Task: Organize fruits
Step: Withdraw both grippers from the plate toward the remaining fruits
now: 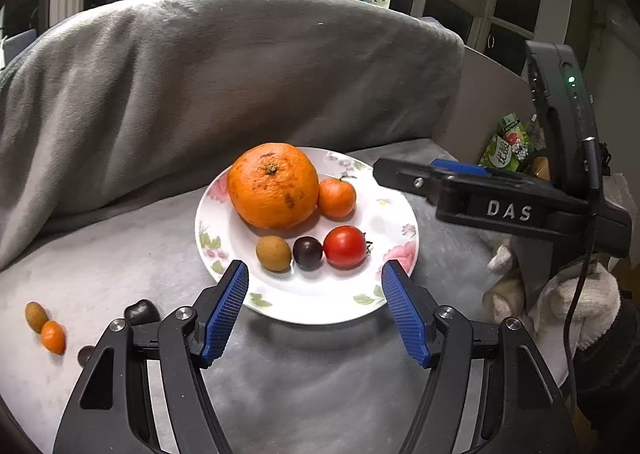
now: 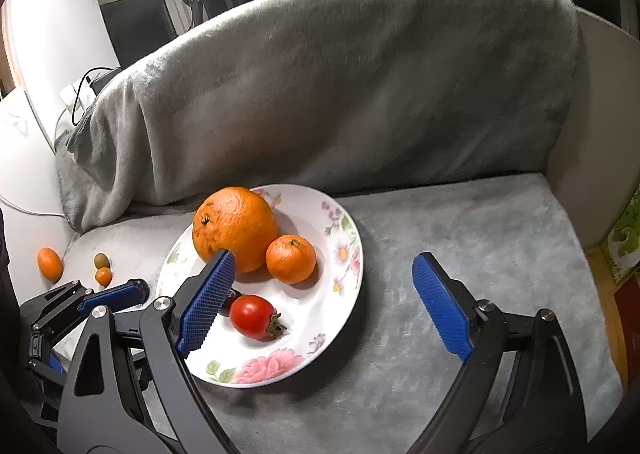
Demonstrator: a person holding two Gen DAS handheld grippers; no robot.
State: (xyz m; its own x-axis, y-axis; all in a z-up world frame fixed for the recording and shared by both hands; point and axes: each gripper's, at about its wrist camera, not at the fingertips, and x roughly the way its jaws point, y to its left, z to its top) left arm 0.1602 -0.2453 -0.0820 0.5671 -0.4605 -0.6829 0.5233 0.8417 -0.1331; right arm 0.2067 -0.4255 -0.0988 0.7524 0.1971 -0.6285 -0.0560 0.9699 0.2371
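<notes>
In the left wrist view, the loose fruits lie at the lower left of the frame on the grey surface [image 1: 312, 382]: a small brown-green fruit [image 1: 35, 316] touching a small orange kumquat [image 1: 53, 336], its long axis running up and down in the frame, then a dark heart-shaped fruit [image 1: 139, 311] just beside the left finger. The left gripper [image 1: 314, 310] has its jaws wide and holds nothing; it points at the near rim of the flowered plate [image 1: 320, 306], so the loose fruits lie to the left of the jaws, not between them. On the plate sit a big orange [image 1: 273, 185], a mandarin [image 1: 337, 197], a dark plum [image 1: 307, 251] and a red tomato [image 1: 345, 247]. At the right of the frame, the right gripper [image 2: 324, 302] is also wide and empty, over the plate's right side. The left gripper seems nearer to the loose fruits, so probably it must turn left.
</notes>
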